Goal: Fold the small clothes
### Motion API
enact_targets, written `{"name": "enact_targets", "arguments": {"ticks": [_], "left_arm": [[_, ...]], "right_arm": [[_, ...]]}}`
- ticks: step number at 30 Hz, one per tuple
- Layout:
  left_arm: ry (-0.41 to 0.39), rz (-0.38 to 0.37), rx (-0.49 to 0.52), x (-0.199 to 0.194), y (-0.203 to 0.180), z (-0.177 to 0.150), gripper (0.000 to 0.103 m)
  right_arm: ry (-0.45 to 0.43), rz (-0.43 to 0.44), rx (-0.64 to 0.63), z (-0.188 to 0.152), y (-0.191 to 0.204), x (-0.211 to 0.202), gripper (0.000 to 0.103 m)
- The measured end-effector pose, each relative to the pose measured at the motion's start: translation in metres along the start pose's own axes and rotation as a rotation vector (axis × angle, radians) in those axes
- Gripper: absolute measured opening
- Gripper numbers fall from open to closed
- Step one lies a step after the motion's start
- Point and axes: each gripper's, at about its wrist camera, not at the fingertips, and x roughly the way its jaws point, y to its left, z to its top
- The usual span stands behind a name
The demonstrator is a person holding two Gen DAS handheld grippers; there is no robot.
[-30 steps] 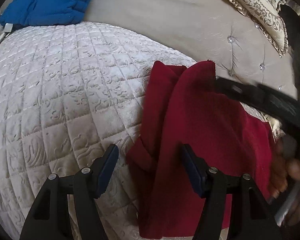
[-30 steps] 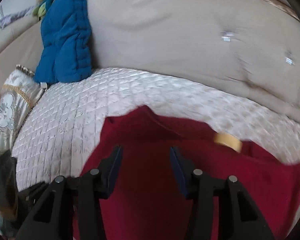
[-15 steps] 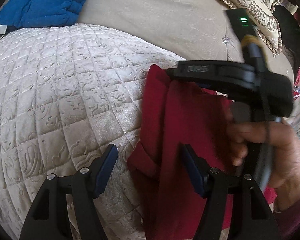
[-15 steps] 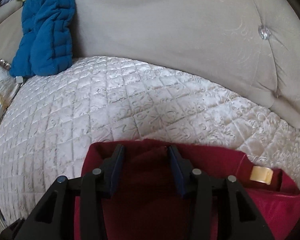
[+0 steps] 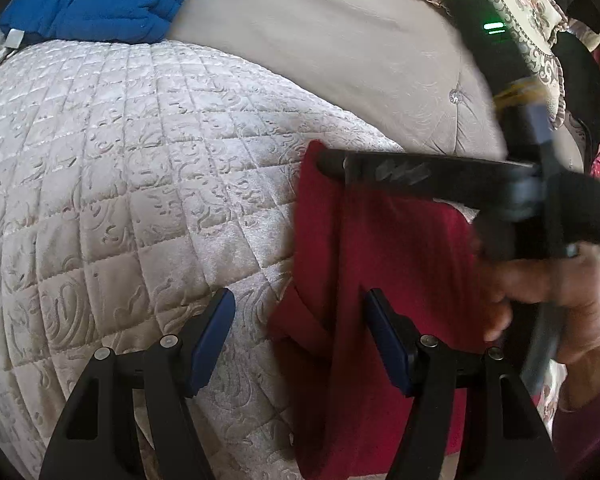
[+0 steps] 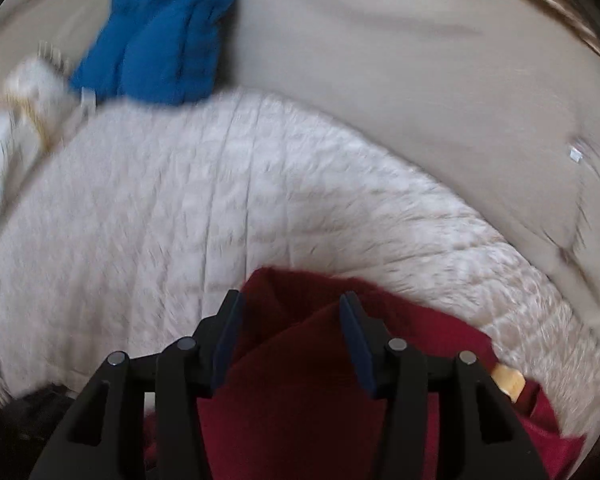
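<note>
A dark red garment lies partly folded on the quilted cream cover. Over its near left edge my left gripper stands open; the right finger rests above the cloth, the left above the cover. In the left wrist view my right gripper, held by a hand, reaches the garment's far corner. From the right wrist view, the right gripper points down at the red garment. A raised fold stands between its jaws, which are closing. A tan label shows on the cloth at the right.
A blue quilted piece lies at the far left against the beige tufted backrest. It also appears as the blue piece in the right wrist view. A patterned pillow sits at the far right, another pillow at the left.
The right gripper swung in over the garment's far corner and dropped onto it. Its jaws narrowed and a fold of red cloth rose between them. The left gripper stayed put.
</note>
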Motion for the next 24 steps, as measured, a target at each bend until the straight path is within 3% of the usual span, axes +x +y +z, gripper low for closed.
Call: {"name": "enact_targets", "arguments": {"ticks": [1, 3, 7, 10, 12, 14, 16, 24], "left_arm": [[0.000, -0.002, -0.001, 0.001, 0.000, 0.001, 0.046], [0.000, -0.005, -0.001, 0.000, -0.001, 0.001, 0.046], [-0.005, 0.007, 0.013, 0.001, -0.004, 0.000, 0.046], [-0.005, 0.003, 0.012, 0.000, -0.004, 0.000, 0.047], [-0.005, 0.002, 0.010, 0.000, -0.003, 0.000, 0.047], [-0.006, 0.004, 0.012, -0.001, -0.003, 0.001, 0.047], [-0.007, 0.005, 0.012, 0.002, -0.005, 0.002, 0.047], [-0.011, 0.005, 0.009, 0.001, -0.006, 0.000, 0.047]], "right_arm": [[-0.007, -0.018, -0.016, 0.000, 0.002, 0.002, 0.019], [-0.031, 0.022, 0.039, 0.003, -0.003, -0.001, 0.004], [-0.016, 0.035, 0.127, 0.000, -0.008, 0.014, 0.003], [-0.042, 0.049, 0.103, -0.002, -0.002, -0.002, 0.004], [-0.069, 0.063, 0.137, -0.006, -0.007, -0.019, 0.013], [-0.094, 0.050, 0.148, -0.013, -0.012, -0.039, 0.032], [-0.094, 0.017, 0.145, -0.020, -0.016, -0.051, 0.038], [-0.053, -0.019, 0.241, -0.059, -0.049, -0.052, 0.038]]}}
